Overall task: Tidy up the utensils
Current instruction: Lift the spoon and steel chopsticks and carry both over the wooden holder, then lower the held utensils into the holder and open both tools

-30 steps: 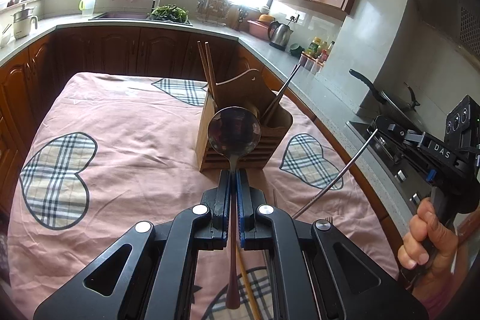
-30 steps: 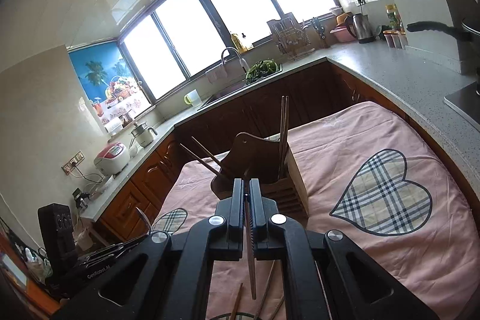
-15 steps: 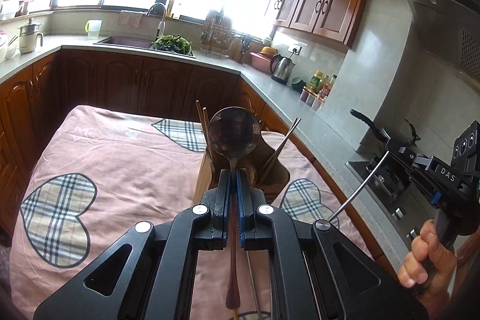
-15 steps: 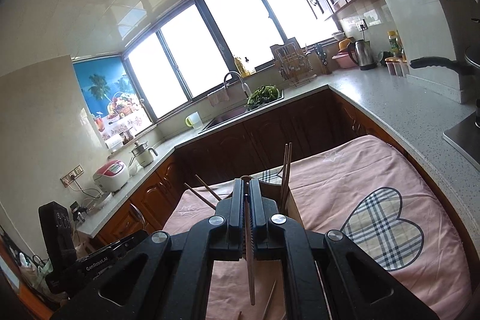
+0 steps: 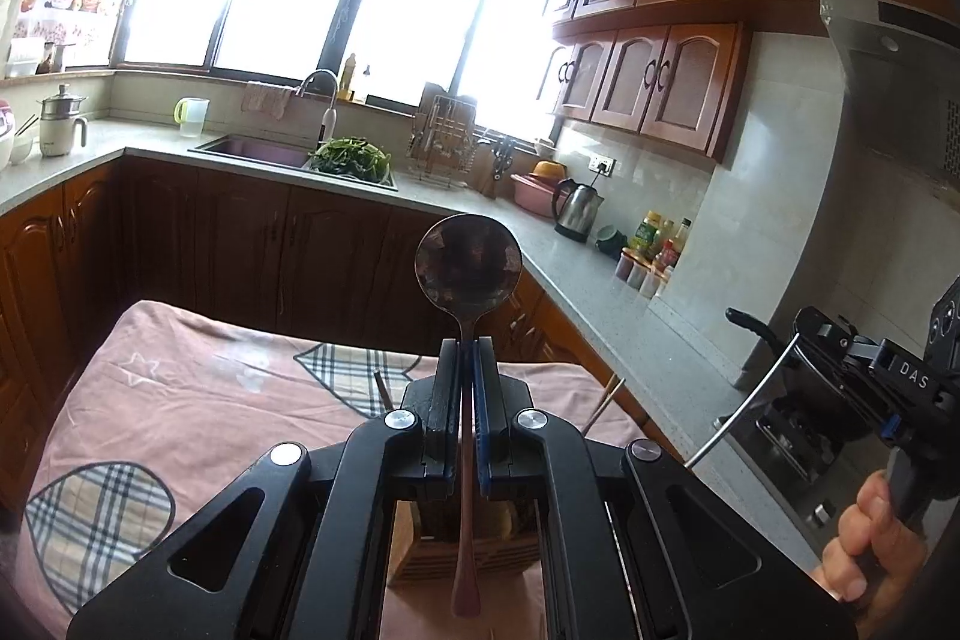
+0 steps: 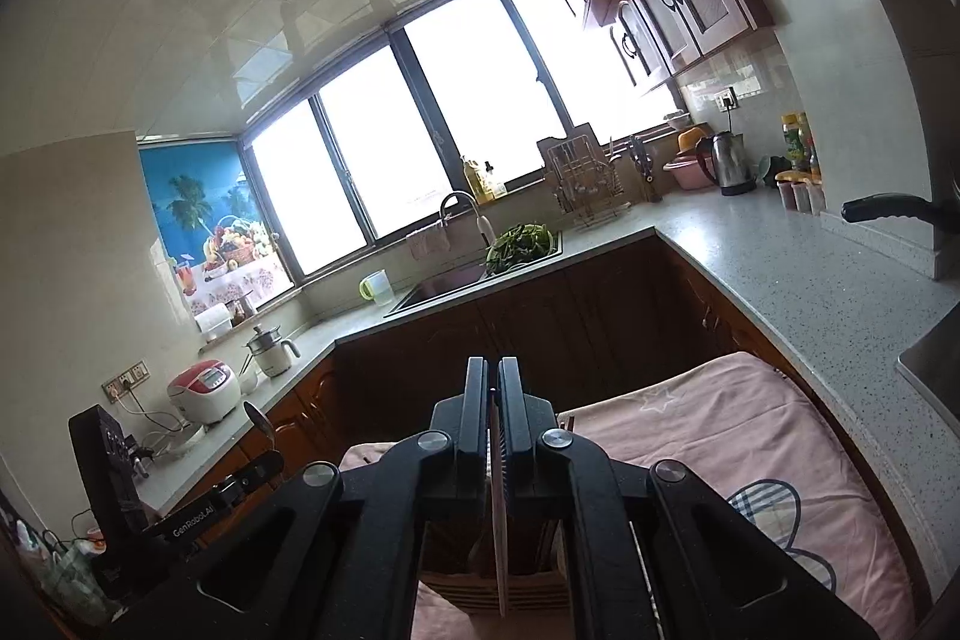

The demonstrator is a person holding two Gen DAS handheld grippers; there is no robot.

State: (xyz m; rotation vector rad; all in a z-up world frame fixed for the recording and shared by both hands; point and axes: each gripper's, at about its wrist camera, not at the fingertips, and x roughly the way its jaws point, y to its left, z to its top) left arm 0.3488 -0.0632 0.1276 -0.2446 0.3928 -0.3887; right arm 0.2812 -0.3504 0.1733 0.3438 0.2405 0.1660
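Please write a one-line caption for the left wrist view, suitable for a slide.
Left hand-held gripper grips a spoon bowl-up above the wooden utensil holder on the pink tablecloth.

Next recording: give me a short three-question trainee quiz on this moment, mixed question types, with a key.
1. True or false: the left claw is shut on a spoon whose bowl points up, above the fingertips.
2. Multiple choice: what lies directly under both claws? A) the sink B) the wooden utensil holder C) the kettle
3. Short answer: what does the right claw grip, as seen from the left wrist view?

Key: 1 true. 2 B; the holder shows below the right claw too. 3 A thin metal utensil handle; its working end is not visible.
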